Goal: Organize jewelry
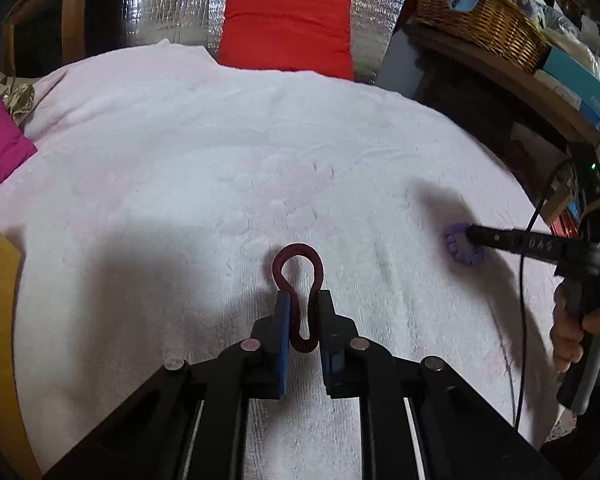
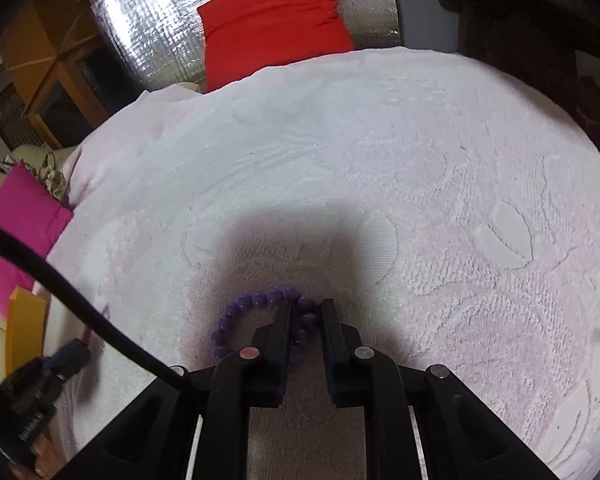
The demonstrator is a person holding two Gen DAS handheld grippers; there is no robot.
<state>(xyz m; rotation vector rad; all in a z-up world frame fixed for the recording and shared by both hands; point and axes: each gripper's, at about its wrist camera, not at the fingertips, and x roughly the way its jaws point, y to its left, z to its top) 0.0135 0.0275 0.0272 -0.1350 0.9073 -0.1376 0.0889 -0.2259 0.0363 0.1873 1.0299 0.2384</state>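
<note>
Both bracelets are gripped at once, each still lying on the white towel. The left gripper is closed narrow on a dark red coiled bracelet: the band is pinched flat between the pads, with a rounded loop bulging out past the fingertips and a small fold left behind them. The right gripper is likewise closed narrow on a purple beaded bracelet; a few beads are caught between the pads, and the rest of the ring arcs out to the left on the cloth. In the left wrist view the right tool's tip is seen on the purple beads, well off to the right of the red loop, so the two pieces are kept apart. Step in hand is judged as grasp secured, lift not yet started; neither bracelet is seen clear of the towel. No tray, box or stand is visible in either view, so the drop-off place cannot be told. Next move calls for a straight lift with the squeeze held, then a carry to wherever the pieces are sorted. Risk is judged as slip: the beads are round and only part of the ring is clamped, and the coiled band is springy and may pop out if pressure is eased.
</note>
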